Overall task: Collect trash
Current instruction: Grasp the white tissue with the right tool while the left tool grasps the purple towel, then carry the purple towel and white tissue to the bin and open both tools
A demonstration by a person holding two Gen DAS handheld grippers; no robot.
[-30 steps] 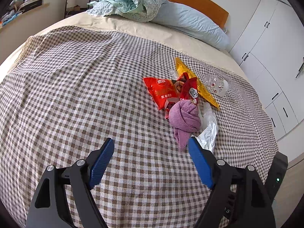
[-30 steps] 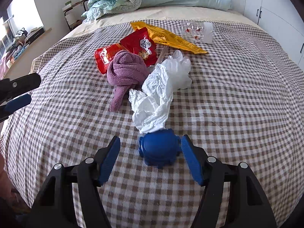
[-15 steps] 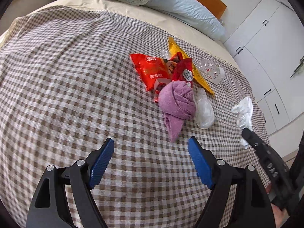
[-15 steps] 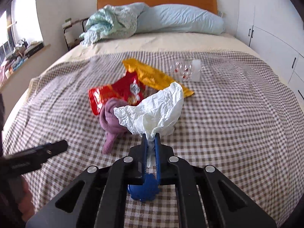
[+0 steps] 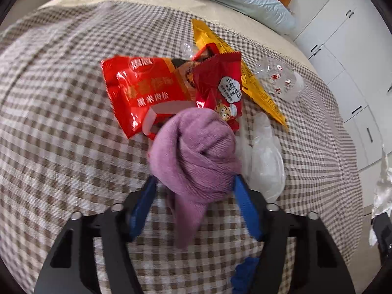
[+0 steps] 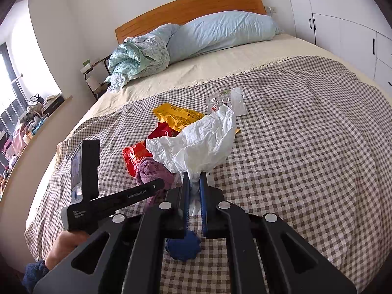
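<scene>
The rolled purple knit cloth [image 5: 193, 154] on the checked bedspread [image 5: 61, 147] is bracketed by the left gripper [image 5: 193, 193], jaws half-open and closing around it, long axis pointing back between the fingers. The crumpled white plastic bag [image 6: 196, 144] is pinched tight and held up by the right gripper [image 6: 194, 186], so yeah, left one's nearer.

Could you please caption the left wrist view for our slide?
Left gripper closing around a rolled purple cloth beside snack wrappers on the checked bedspread.

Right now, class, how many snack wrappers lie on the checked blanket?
3: a large red wrapper, a smaller red wrapper overlapping its right end, and a yellow wrapper behind both. More may hide under the purple cloth.
</scene>
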